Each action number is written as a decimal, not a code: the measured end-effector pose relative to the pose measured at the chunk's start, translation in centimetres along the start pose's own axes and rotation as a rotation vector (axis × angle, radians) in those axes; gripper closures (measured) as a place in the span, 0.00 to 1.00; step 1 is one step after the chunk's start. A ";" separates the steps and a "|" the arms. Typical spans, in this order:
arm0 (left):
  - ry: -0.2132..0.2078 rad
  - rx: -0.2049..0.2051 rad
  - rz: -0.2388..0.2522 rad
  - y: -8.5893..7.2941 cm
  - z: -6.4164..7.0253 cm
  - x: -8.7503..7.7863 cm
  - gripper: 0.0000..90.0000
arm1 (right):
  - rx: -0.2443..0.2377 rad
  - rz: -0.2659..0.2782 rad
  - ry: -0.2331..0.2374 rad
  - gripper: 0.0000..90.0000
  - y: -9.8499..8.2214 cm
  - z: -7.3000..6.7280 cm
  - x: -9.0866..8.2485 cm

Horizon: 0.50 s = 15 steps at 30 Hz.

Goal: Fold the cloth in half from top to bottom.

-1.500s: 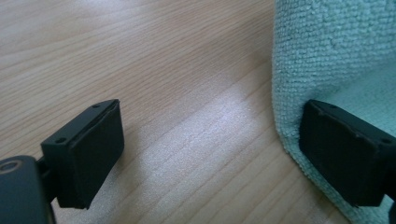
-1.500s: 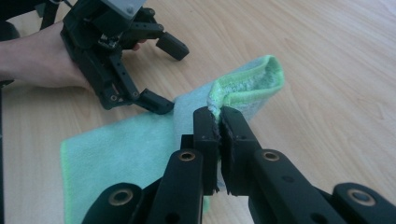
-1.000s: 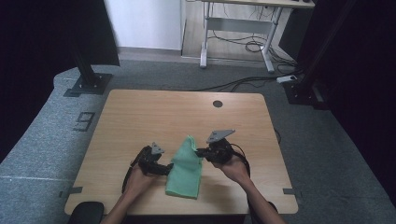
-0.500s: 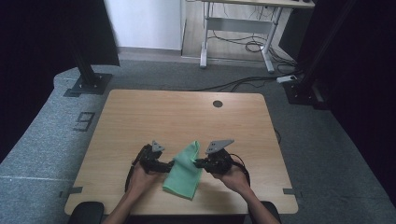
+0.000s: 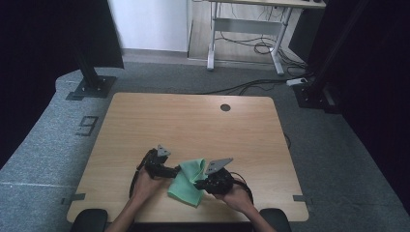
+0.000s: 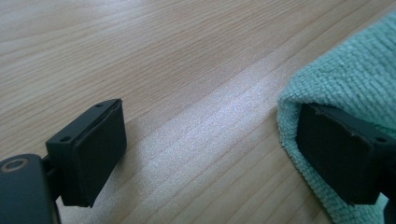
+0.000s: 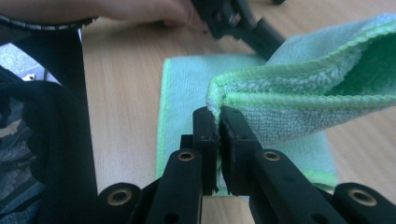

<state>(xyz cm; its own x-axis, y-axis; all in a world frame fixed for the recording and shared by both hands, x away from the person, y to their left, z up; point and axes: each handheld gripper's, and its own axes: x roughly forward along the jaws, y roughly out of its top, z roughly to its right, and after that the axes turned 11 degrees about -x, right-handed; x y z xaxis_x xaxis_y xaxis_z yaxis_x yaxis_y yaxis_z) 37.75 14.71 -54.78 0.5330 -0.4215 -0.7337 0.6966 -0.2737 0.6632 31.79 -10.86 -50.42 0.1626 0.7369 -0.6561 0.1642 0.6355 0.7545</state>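
The green cloth is lying near the front edge of the table, between the two hands, and it is being folded: part of it is resting flat on the wood while one hemmed corner is being held up and over it. The right gripper is clamping that corner, its jaws pressed together on the doubled hem, so the raised flap is arching across the flat layer beneath. Compared with a second ago, the cloth is looking lower and more spread out: then it was standing up in a taller peak between the grippers, and now the right hand is sitting closer to the person and nearer the tabletop, carrying the corner down with it. That suggests the fold is being laid over and is nearly ready to be set down. The left gripper is sitting at the cloth's left edge with its jaws wide apart, gripping nothing; in the left gripper view one pad is resting right at the cloth's folded edge while the other pad is over bare wood. It is looking like a steadying post more than a grasp. Beyond the table are grey carpet and a desk frame trailing cables.
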 end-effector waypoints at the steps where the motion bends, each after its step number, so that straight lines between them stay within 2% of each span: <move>1: 0.000 0.000 -0.001 0.0 0.0 0.0 0.10 | 0.003 -0.002 0.003 0.94 -0.2 -0.1 0.2; 5: -0.002 0.009 -0.008 0.0 0.1 -0.3 0.12 | 0.018 -0.011 0.018 0.94 -0.9 -0.6 1.0; 9: -0.005 0.020 -0.011 0.0 0.2 -1.2 0.13 | 0.020 -0.028 0.022 0.94 -1.5 -1.0 2.0; 15: -0.048 0.021 -0.042 -0.6 0.3 -2.5 0.14 | 0.003 -0.068 -0.028 0.94 -1.4 -0.9 2.4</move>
<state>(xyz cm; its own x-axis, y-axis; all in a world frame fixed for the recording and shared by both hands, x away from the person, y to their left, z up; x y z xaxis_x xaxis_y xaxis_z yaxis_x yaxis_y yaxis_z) 35.82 15.63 -53.32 0.4796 -0.4499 -0.7534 0.7073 -0.3100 0.6353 31.12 -9.79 -53.02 0.1785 0.6852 -0.7061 0.1789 0.6830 0.7081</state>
